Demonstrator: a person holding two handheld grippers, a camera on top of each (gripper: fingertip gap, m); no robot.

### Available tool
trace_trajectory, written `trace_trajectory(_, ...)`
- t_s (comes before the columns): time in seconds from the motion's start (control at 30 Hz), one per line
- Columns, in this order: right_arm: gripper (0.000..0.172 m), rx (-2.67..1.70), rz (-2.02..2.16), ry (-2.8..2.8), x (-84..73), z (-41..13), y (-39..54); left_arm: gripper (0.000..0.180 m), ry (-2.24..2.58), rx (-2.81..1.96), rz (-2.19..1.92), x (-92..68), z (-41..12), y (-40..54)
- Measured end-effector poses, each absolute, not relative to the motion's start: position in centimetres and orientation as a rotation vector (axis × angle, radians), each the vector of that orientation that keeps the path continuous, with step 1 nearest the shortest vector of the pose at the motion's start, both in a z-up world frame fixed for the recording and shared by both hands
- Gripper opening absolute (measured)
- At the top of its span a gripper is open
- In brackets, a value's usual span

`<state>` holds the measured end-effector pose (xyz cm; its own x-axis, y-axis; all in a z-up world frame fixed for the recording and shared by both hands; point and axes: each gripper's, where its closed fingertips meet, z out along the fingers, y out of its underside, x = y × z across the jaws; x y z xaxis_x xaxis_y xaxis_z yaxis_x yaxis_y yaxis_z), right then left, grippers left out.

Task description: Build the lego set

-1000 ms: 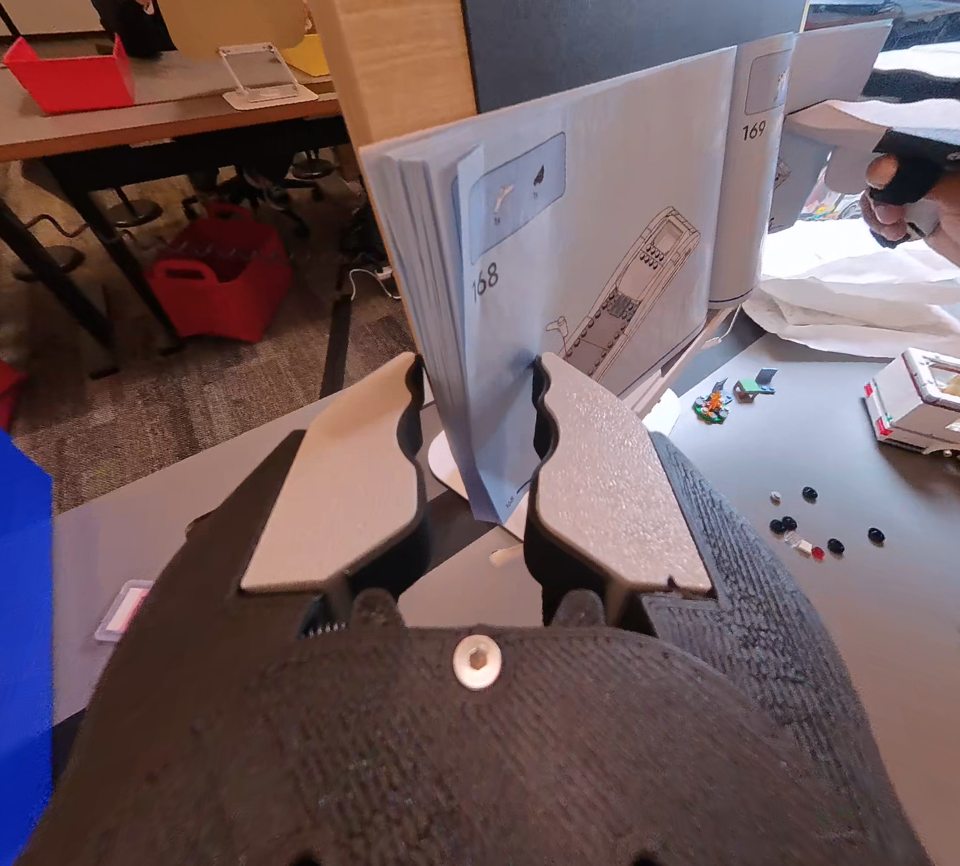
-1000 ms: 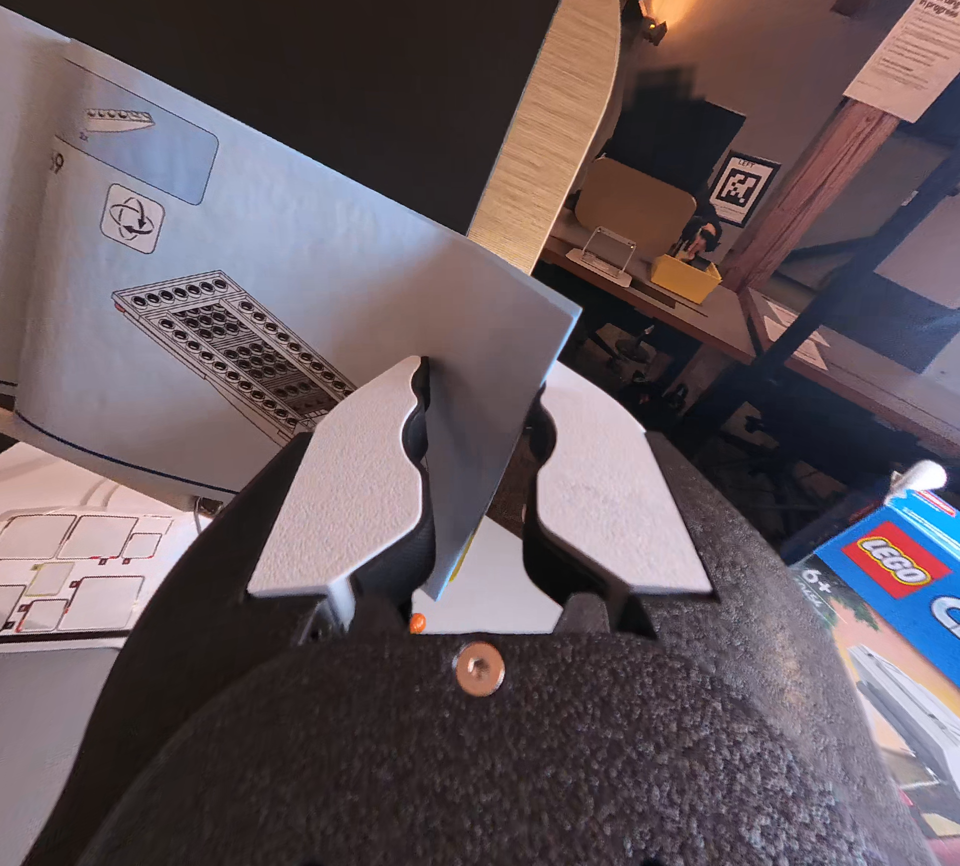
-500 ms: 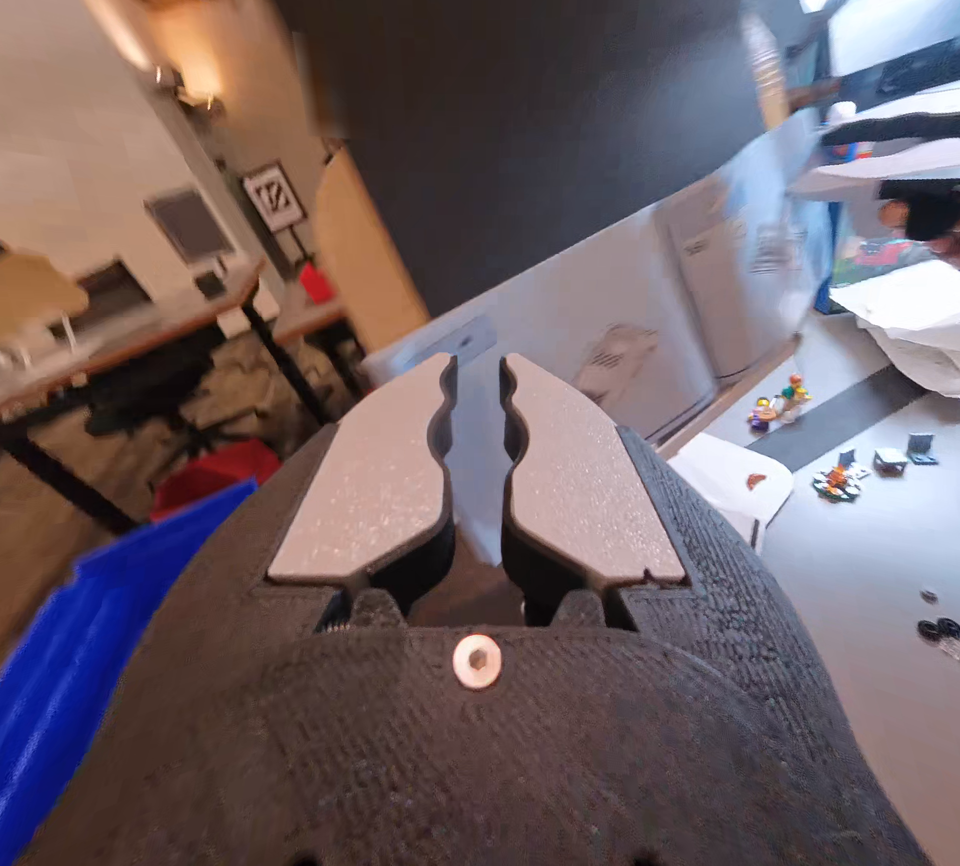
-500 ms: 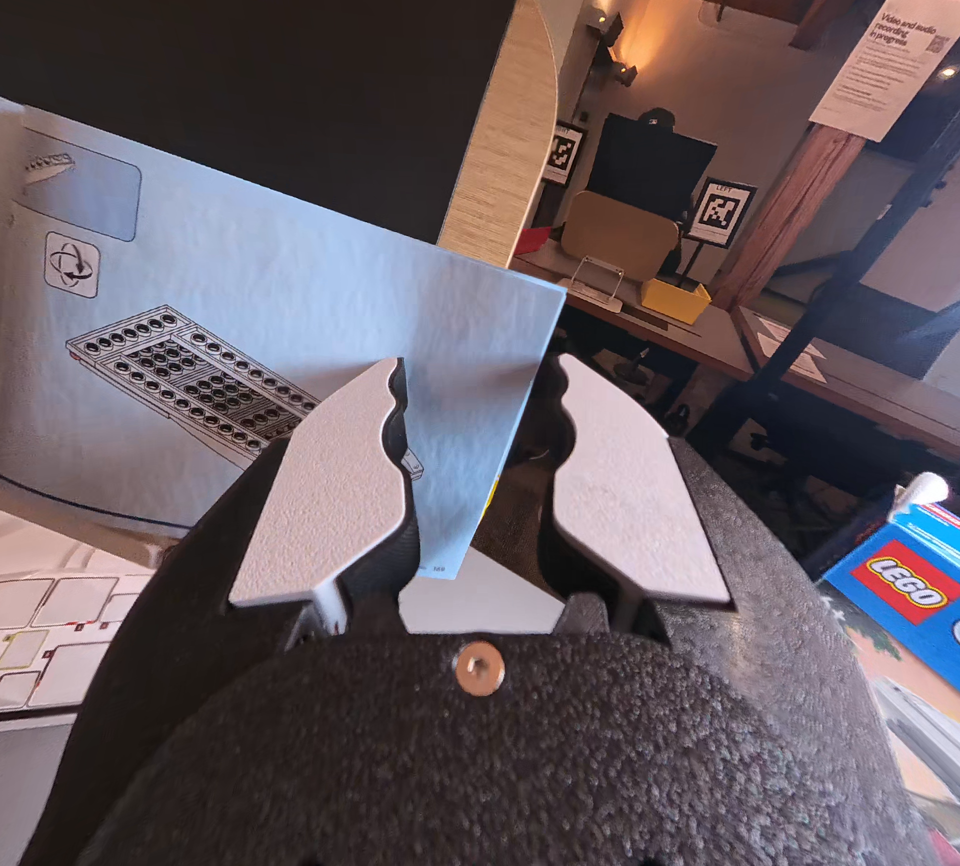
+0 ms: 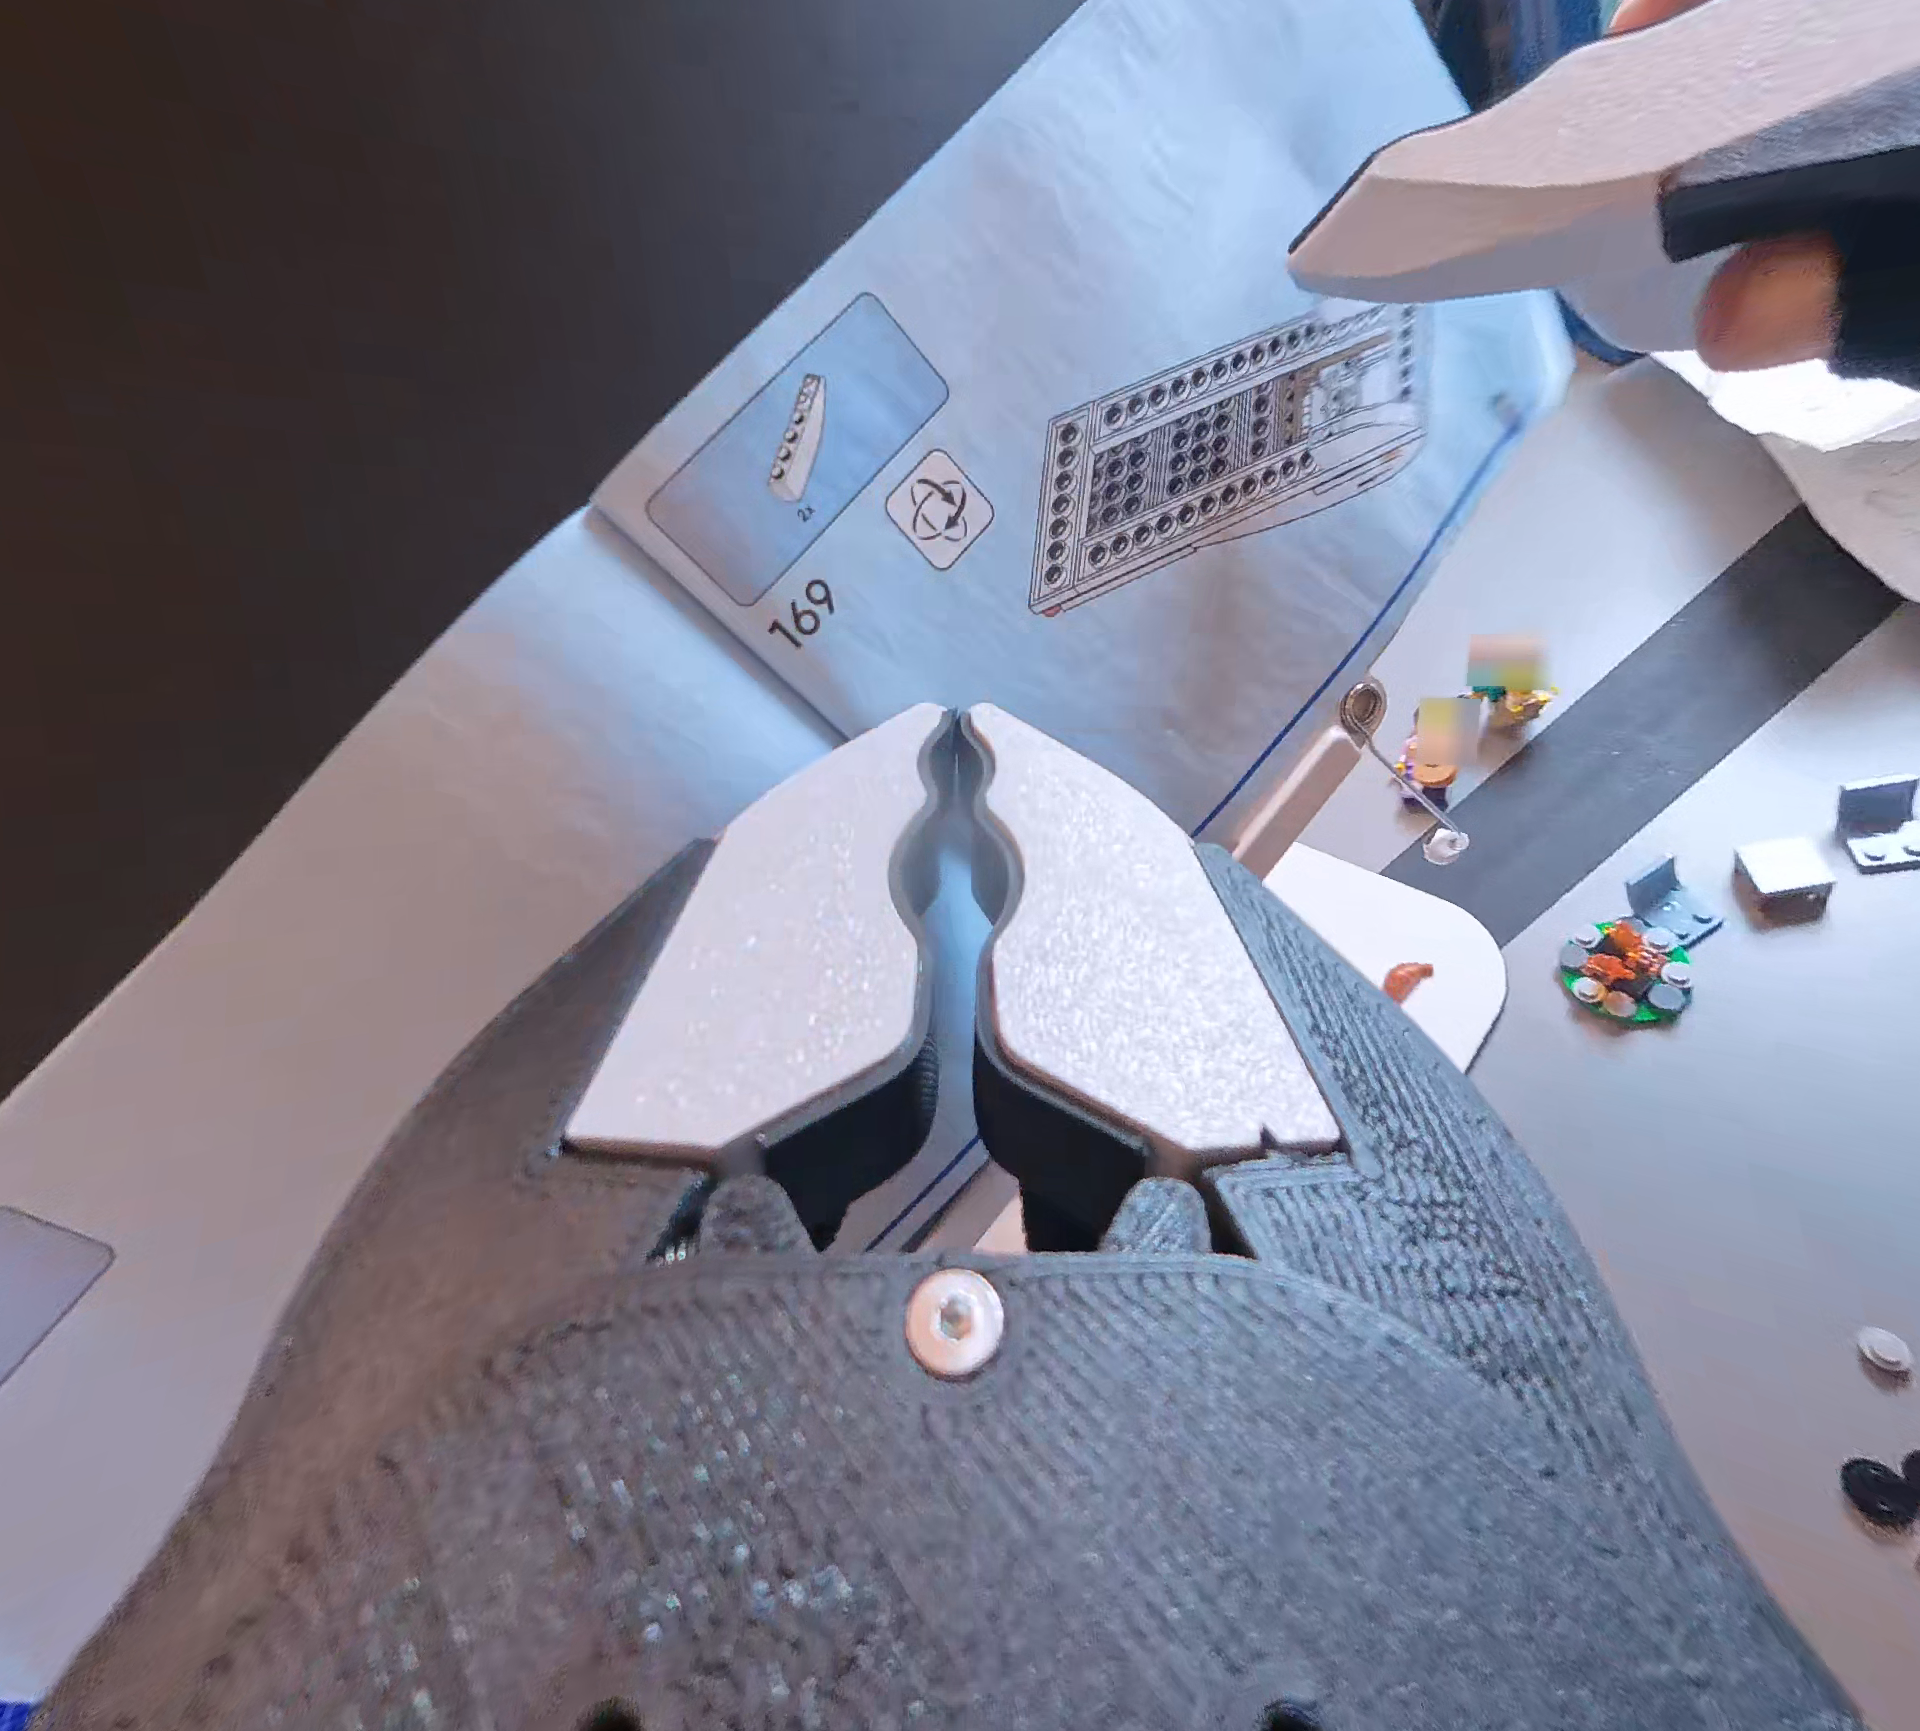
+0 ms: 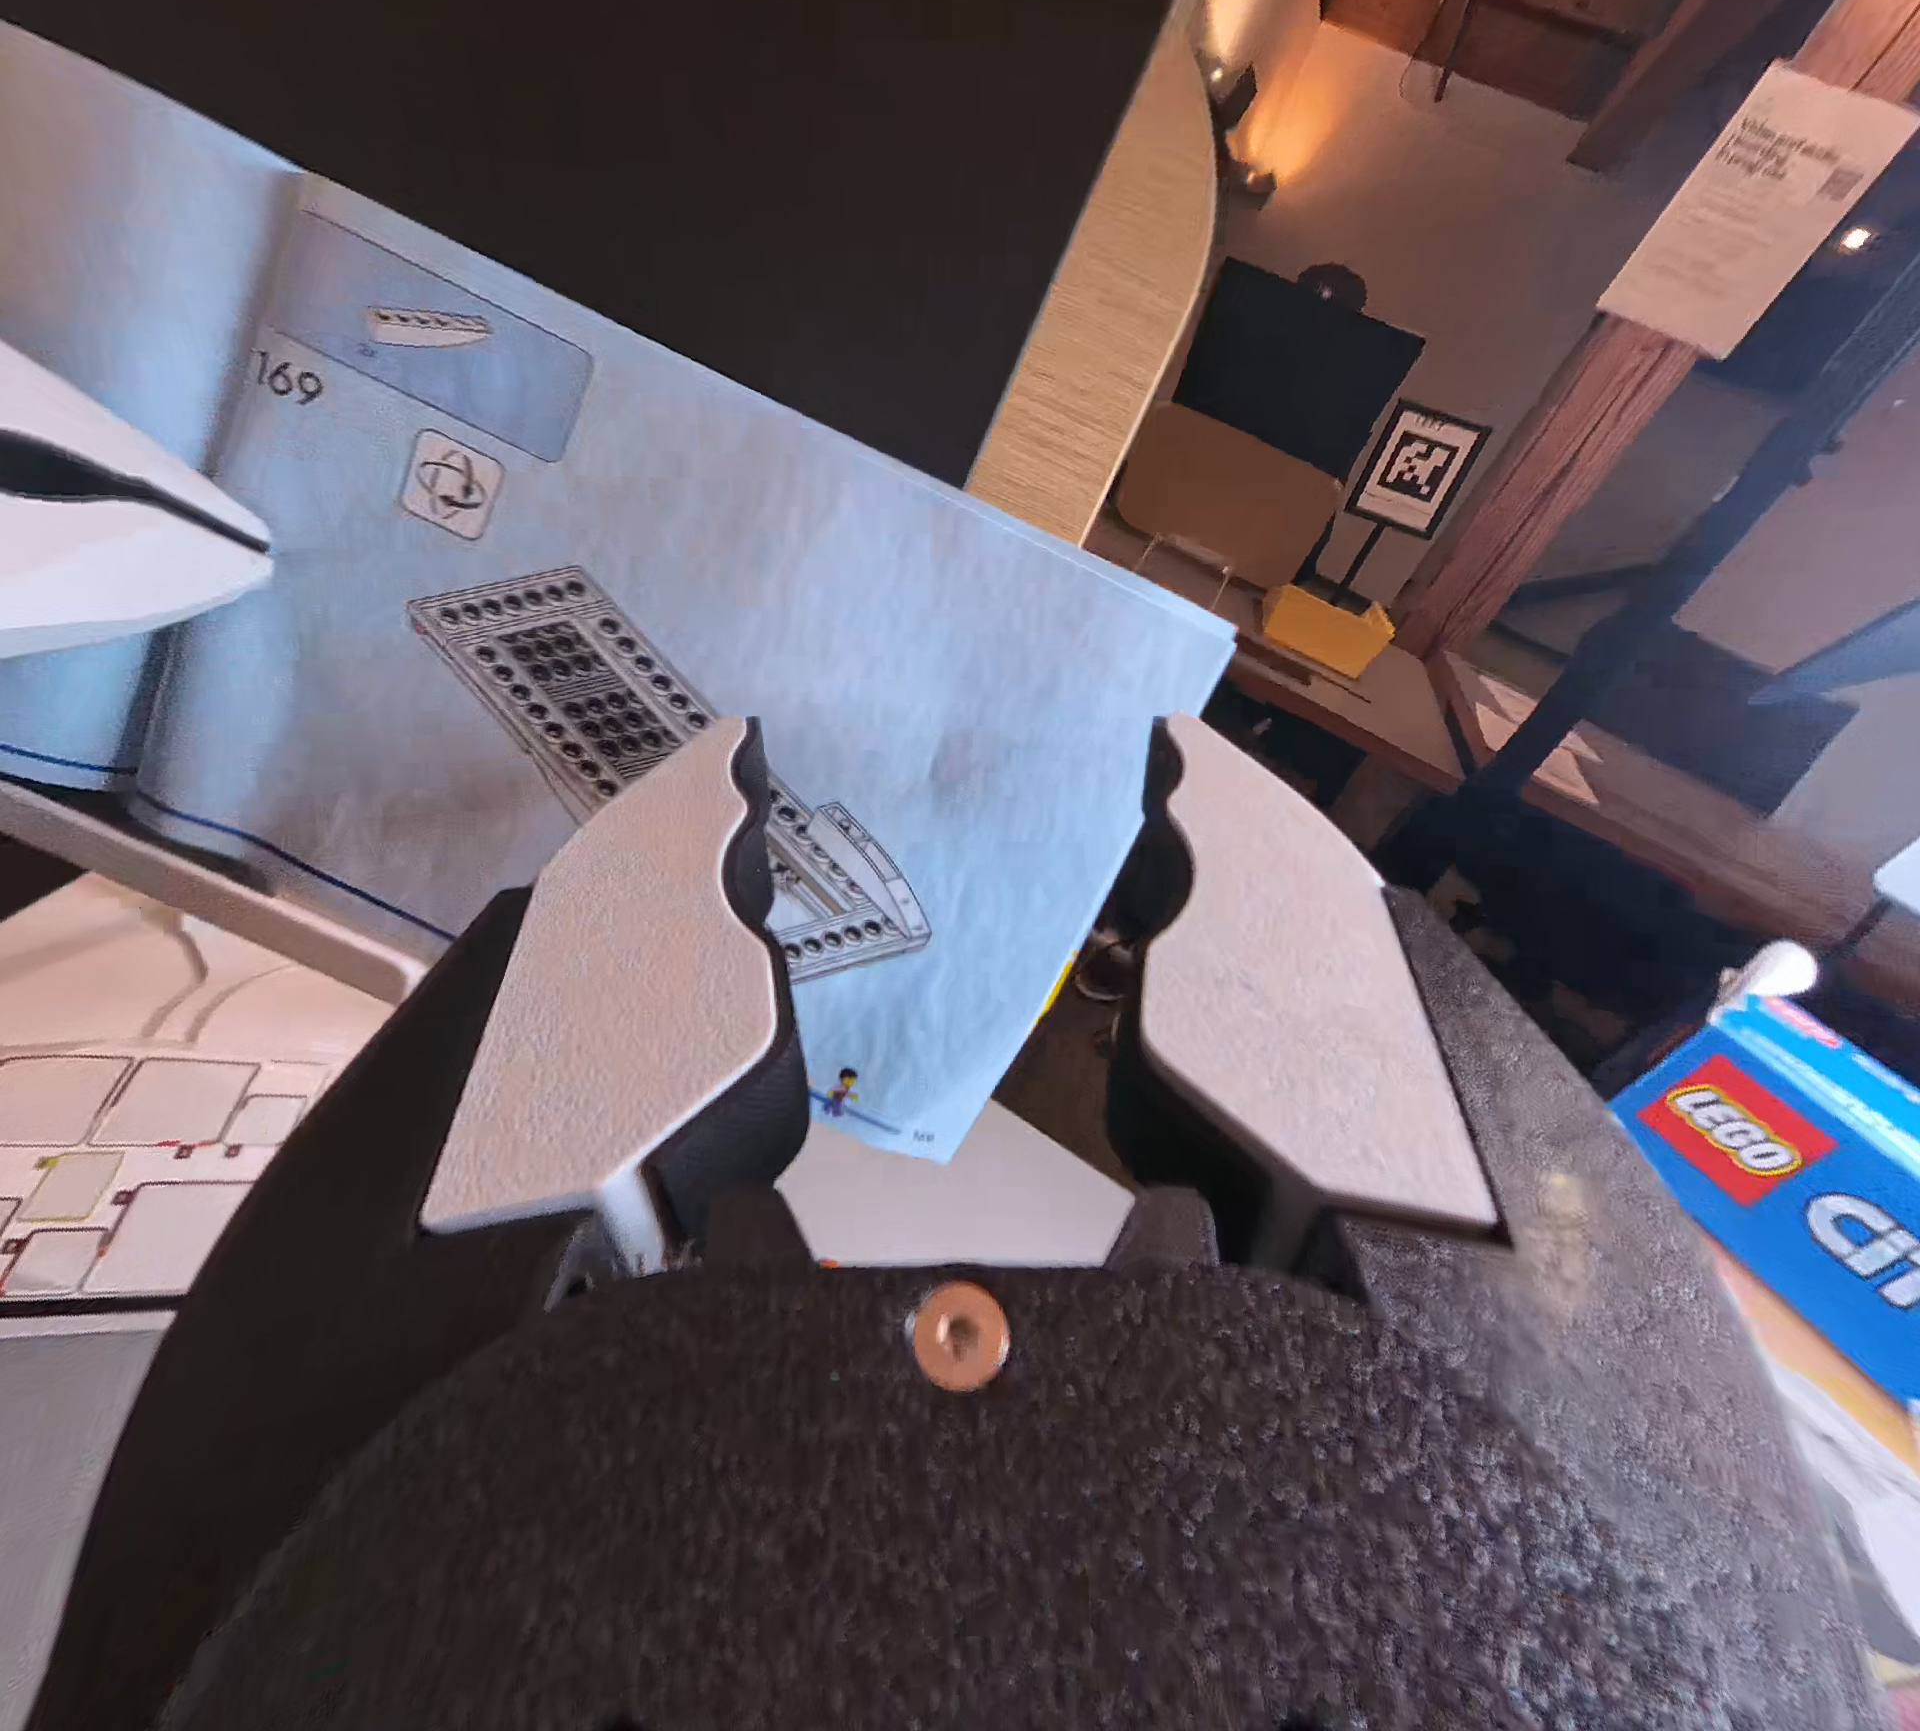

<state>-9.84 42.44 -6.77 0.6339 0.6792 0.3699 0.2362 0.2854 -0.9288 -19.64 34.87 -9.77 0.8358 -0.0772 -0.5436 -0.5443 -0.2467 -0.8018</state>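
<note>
The booklet [image 6: 831,642] stands open on the table [image 5: 1662,1214], leaning back against a dark panel [image 5: 416,123], with its right-hand page tilted out towards the cameras. That page looks like the main risk. It is thin and has no support along its free edge. The right gripper [image 6: 951,736] is spread wide around its lower corner, and neither pad presses on the paper. With nothing pinching the sheet, it could flop back or swing either way, and a sideways nudge from either finger [image 6: 644,933] could crease or tear the corner.

The box [image 6: 1787,1162] lies just beside the right gripper on the table, and a careless swing to that side could knock it.

The left gripper [image 5: 958,720] is fully closed, with its tips meeting. No page shows between them, so it appears to hold nothing. It points at the fold between the two pages, low and near the paper. A push forward from there might tip the booklet off its white base [image 5: 1403,943] or buckle the spine.

Loose bricks [image 5: 1621,969] lie scattered on the table to the right, well apart from both grippers. A falling booklet could scatter them.

As for pose, the left gripper is rolled so the table slants across its view, and it aims slightly upward. The right gripper comes in from the booklet's right edge, level with the lower half of the page and angled up.
</note>
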Motion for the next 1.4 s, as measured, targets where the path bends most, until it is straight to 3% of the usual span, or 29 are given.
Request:
trace_trajectory(0.1,0.069,-1.217,0.325,-0.946,-11.1,-6.8,40.7,0.000,0.481,-1.771,0.516,-19.7,-9.8,34.9)
trace_trajectory(0.33,0.102,-1.360,0.409,-0.959,-12.7,-8.5,43.4,0.000,0.472,-1.784,0.507,-19.8,-9.9,34.8)
trace_trajectory(0.73,0.035,-1.181,0.345,-0.935,-10.9,-8.2,40.2,0.000,0.461,-1.768,0.466,-19.8,-10.0,34.6)
trace_trajectory(0.8,0.036,-1.169,0.349,-0.958,-10.8,-8.5,39.6,0.000,0.459,-1.767,0.459,-19.8,-10.0,34.6)
trace_trajectory(0.9,0.051,-1.160,0.389,-0.953,-10.2,-8.5,39.2,0.000,0.460,-1.768,0.450,-19.7,-10.0,34.5)
trace_trajectory(1.1,0.057,-1.324,0.615,-0.949,-9.1,-10.6,39.0,0.000,0.472,-1.771,0.439,-19.8,-10.1,34.4)
trace_trajectory(1.13,0.054,-1.349,0.665,-0.967,-9.0,-11.0,38.7,0.000,0.472,-1.773,0.437,-19.8,-10.1,34.4)
trace_trajectory(1.23,0.009,-1.328,0.810,-1.051,-8.8,-11.4,37.0,0.000,0.475,-1.777,0.431,-19.7,-10.1,34.4)
trace_trajectory(1.27,0.011,-1.316,0.808,-1.022,-8.4,-11.1,37.1,0.000,0.475,-1.778,0.428,-19.7,-10.1,34.4)
trace_trajectory(1.3,0.028,-1.317,0.824,-1.003,-8.3,-10.9,37.2,0.000,0.473,-1.780,0.424,-19.7,-10.1,34.4)
trace_trajectory(1.4,0.026,-1.299,0.961,-1.091,-8.6,-11.2,35.4,0.000,0.475,-1.788,0.420,-19.7,-10.1,34.4)
